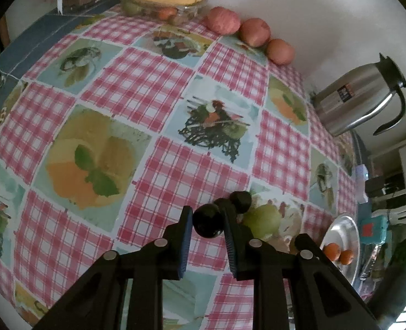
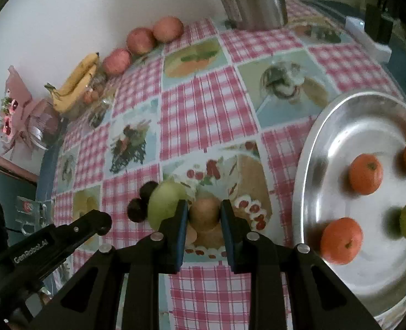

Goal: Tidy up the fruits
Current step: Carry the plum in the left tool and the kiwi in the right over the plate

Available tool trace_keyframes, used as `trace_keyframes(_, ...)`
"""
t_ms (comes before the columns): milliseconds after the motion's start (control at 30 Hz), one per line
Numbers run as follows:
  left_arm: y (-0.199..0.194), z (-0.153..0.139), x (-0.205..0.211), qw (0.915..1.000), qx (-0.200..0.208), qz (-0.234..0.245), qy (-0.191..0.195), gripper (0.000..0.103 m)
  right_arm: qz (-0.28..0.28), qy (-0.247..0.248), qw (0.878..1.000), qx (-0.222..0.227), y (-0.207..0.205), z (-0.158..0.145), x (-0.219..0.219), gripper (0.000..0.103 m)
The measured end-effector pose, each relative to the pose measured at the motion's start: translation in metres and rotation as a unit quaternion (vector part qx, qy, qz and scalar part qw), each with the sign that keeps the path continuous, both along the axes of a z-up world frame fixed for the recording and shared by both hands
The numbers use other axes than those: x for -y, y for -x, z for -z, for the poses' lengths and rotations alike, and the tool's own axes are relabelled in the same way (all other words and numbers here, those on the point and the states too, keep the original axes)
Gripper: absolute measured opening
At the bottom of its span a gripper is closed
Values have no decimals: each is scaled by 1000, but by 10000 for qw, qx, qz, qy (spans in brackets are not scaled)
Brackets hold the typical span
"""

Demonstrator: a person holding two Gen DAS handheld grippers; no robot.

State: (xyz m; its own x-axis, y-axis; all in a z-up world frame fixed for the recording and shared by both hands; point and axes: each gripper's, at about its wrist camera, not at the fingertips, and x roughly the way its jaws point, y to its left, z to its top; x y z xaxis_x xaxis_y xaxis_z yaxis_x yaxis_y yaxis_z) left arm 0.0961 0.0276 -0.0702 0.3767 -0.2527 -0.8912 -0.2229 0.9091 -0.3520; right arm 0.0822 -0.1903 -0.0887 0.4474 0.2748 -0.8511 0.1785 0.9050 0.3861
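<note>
Left tongs (image 1: 209, 224) clamped on a dark plum (image 1: 207, 221); right tongs (image 2: 204, 214) clamped on a brown fruit (image 2: 204, 213), just beside the steel tray's rim (image 2: 303, 170); open bench (image 1: 159, 88) beyond.

dark plum (image 1: 207, 224) and brown kiwi (image 2: 204, 213) clamped; green pear (image 2: 167, 203) on tablecloth.
</note>
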Motion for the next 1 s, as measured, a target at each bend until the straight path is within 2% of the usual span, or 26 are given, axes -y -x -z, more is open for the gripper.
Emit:
trace_keyframes(500,-2,-12,24,9994,200,280,107,24,244,133,9994,215,17,-17,26,25)
trace_keyframes(933,2,-18,70,9944,275,988,234,24,751,270,9966,207,35,-21,60,25)
trace_keyframes(1000,3,-19,79,9930,285,1126,228,24,856,433,9953,143,40,-19,67,25)
